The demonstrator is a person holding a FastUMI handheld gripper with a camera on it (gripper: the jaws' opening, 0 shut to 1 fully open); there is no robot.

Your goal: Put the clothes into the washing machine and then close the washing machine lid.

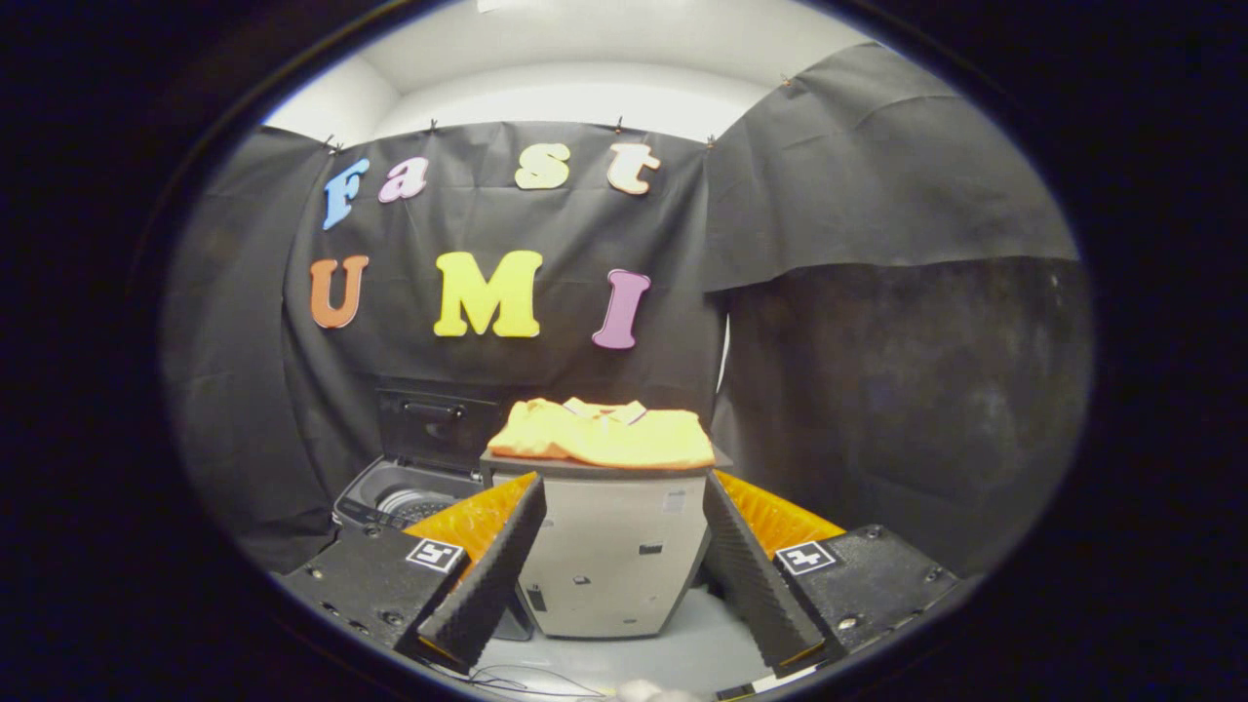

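Clothes, a folded yellow-orange shirt (604,434), lie beyond my jaws (621,570), which stand wide apart and hold nothing. I judge I should rise over the grey cabinet (614,556) ahead, then bite the shirt's near edge. Farther left, the washing machine (405,502) stands with its lid (434,424) up and its drum apparently bare.

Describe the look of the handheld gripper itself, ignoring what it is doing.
The gripper has two wedge-shaped fingers with finely ribbed inner faces. Each rides on a dark, flat block fastened with screws and bearing a square black-and-white marker. Thin cables trail below the base.
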